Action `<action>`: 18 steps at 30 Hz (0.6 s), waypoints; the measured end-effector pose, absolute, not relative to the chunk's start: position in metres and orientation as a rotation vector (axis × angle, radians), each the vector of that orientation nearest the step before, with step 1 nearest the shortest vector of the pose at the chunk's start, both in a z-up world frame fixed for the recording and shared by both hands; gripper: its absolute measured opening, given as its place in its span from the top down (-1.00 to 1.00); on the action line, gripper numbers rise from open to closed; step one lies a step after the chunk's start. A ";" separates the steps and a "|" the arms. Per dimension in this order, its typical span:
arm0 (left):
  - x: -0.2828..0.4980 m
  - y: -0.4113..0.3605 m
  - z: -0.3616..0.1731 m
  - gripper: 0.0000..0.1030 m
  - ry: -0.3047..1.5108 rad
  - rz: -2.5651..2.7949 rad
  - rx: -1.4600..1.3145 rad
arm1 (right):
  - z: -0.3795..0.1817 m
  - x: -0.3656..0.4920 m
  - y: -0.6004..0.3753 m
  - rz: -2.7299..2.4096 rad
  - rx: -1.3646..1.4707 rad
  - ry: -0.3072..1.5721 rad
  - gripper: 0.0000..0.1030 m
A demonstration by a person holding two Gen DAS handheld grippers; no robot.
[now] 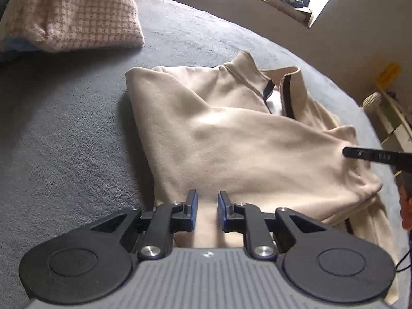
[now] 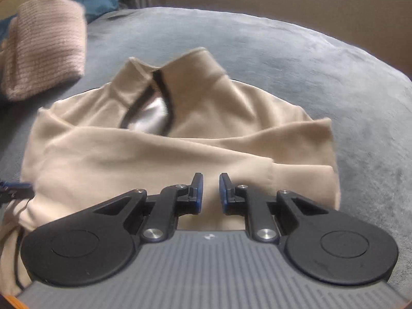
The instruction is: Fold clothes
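Your left gripper hangs over the near edge of the beige pullover, jaws parted by a narrow gap with nothing pinched between them. Your right gripper stands the same way, slightly apart and empty, above the folded sleeves. The pullover lies mid-frame on the grey blanket, collar and dark zipper toward the top. Bare blanket runs wide along the left in the left wrist view and along the right in the right wrist view. A pink knitted pillow sits upper left, apart from the garment. No writing is clearly legible.
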State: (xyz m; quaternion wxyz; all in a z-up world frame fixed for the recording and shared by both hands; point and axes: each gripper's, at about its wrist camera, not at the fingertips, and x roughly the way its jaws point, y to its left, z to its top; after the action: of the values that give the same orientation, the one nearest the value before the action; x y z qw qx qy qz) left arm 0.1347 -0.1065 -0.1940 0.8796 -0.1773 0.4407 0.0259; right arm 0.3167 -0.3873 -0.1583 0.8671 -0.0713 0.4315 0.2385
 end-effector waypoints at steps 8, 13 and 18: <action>0.140 -0.129 -0.190 0.68 0.976 0.146 -0.267 | -0.167 0.343 -0.456 0.427 0.021 0.790 0.86; 0.153 -0.149 -0.191 0.64 1.024 0.218 -0.186 | -0.148 0.302 -0.512 0.431 0.083 0.735 0.77; 0.168 -0.167 -0.190 0.52 1.077 0.307 -0.099 | -0.159 0.260 -0.562 0.447 0.135 0.773 0.75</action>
State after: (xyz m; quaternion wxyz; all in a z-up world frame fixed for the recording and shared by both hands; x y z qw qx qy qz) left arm 0.1676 -0.1669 -0.1897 0.8462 -0.0469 0.5105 0.1456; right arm 0.2604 -0.5617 -0.1592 0.8997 0.0652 0.3735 0.2162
